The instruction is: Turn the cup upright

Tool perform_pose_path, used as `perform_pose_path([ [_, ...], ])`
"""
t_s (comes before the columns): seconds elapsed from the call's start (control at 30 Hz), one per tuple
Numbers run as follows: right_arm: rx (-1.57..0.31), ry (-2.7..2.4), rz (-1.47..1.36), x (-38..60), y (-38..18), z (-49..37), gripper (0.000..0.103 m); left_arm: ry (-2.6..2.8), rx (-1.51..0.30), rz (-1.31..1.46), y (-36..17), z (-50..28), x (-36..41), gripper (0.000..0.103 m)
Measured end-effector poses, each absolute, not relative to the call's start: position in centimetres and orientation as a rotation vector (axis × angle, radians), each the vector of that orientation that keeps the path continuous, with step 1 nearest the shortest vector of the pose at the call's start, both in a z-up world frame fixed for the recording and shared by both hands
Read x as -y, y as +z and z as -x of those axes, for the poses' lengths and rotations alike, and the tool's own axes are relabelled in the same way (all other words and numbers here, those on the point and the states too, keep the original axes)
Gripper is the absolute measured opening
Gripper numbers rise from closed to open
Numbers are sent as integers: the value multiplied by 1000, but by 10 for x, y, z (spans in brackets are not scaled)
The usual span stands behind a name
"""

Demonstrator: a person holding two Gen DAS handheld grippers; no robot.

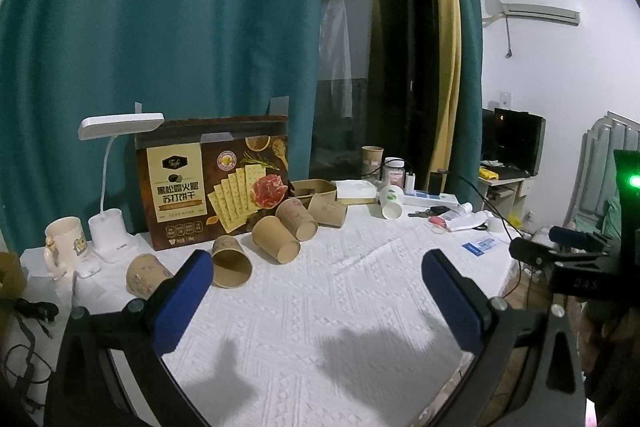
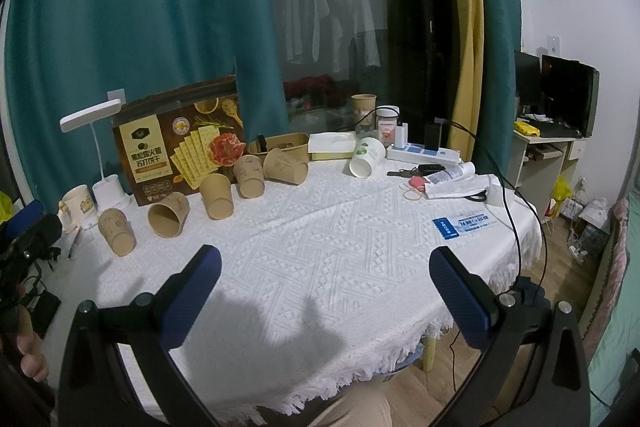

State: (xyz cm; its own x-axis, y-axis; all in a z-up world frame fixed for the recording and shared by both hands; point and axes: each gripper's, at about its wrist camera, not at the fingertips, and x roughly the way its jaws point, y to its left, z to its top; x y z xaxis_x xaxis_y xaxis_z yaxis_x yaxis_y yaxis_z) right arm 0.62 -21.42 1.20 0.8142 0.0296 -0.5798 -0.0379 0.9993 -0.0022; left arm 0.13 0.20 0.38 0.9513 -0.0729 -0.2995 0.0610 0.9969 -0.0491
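Jaws are held wide apart on both the left gripper [image 1: 316,277] and the right gripper [image 2: 326,273], nothing between them

Five brown paper cups [image 2: 170,214] are seen lying on their sides in a row at left of centre on the white tablecloth [image 2: 320,247]; a white cup [image 2: 366,157] is tipped over further right, a cracker box [image 2: 176,151] stood behind them, a desk lamp [image 2: 96,147] at far left

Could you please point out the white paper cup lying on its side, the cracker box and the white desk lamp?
White paper cup lying on its side [image 2: 366,157], right wrist view, side wall.
Brown cardboard cracker box [image 1: 212,187], left wrist view, front face.
White desk lamp [image 1: 120,125], left wrist view, head.
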Motion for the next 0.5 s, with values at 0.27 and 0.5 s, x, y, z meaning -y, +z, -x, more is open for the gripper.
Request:
perform_pose_path([
  [0.27,-618,37,13,214,13,-6,103,-58,-304,38,2,-1,-1,103],
  [0.5,-618,39,16,213,11,-7,103,-52,-304,42,0,-1,-2,103],
])
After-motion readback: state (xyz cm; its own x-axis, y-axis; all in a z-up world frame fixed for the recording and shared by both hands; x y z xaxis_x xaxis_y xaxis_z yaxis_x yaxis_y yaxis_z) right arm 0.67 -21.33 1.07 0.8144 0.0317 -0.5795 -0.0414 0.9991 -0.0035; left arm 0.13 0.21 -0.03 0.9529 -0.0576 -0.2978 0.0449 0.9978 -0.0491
